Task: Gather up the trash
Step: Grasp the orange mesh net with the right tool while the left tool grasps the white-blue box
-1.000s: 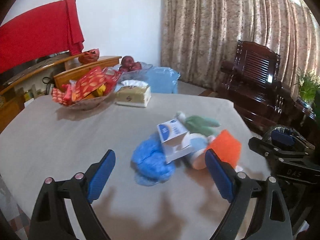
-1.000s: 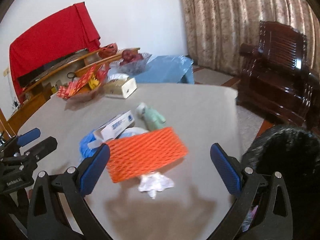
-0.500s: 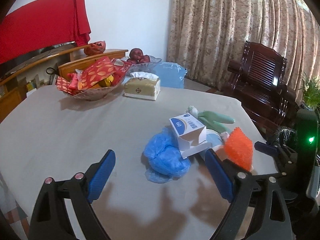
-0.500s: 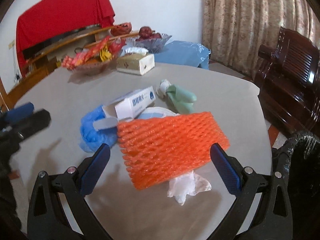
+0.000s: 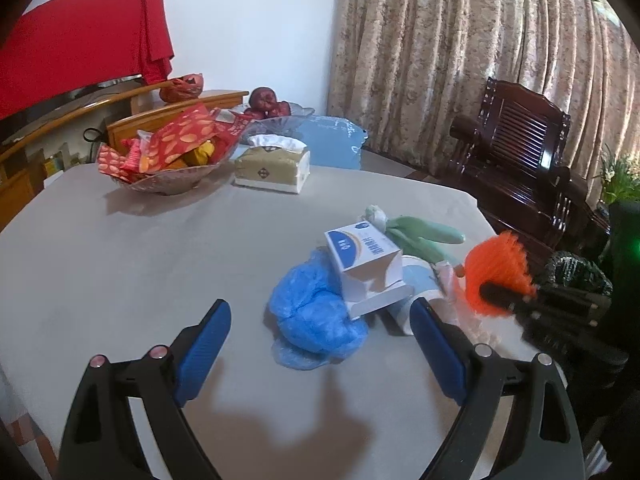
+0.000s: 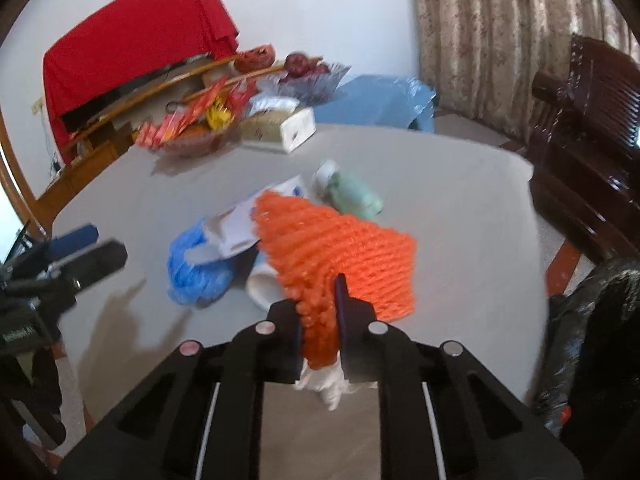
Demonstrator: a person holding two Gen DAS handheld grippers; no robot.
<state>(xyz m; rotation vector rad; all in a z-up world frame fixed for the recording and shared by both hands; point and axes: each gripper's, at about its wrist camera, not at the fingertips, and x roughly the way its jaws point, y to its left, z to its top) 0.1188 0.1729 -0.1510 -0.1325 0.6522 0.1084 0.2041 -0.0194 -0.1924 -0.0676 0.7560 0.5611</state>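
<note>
— Right gripper (image 6: 320,320)?
— Clamped on the near edge of the orange foam net (image 6: 344,248). Jaws just drawn together, net bunched and squeezed between the two pads. Rest of the net fanning out ahead of the fingertips, tilted up and away over the grey table (image 6: 460,208).
— And under it?
— Crumpled white tissue (image 6: 324,384) just below the closed jaws, on the tabletop. Touching the net or not, cannot tell.
— Seen from the left side?
— Same orange net (image 5: 496,272) puffed up at the right of the table, pinched by the dark right-hand fingers (image 5: 500,294).
— Left gripper (image 5: 320,344)?
— Spread wide, nothing between the blue pads (image 5: 204,344). Hovering over the near table edge, clear of everything.
— Other trash?
— Blue crumpled plastic (image 5: 316,316) straight ahead, between the lines of the two open fingers but beyond their tips. White and blue carton (image 5: 364,260) leaning on its far right side, flap open toward the camera. White paper cup (image 5: 416,292) lying on its side just right of the carton, close to the right-hand pad. Pale green wrapper (image 5: 420,232) behind the carton, further from the claw.
— Further back?
— Glass bowl (image 5: 168,184) of red and yellow packets at the far left, tissue box (image 5: 272,168) just beside it. Well apart from the trash pile.
— Off the table?
— Black bin bag (image 6: 592,320) at the right edge, beside the table. Dark wooden chair (image 5: 516,148) before the curtain (image 5: 460,40).
</note>
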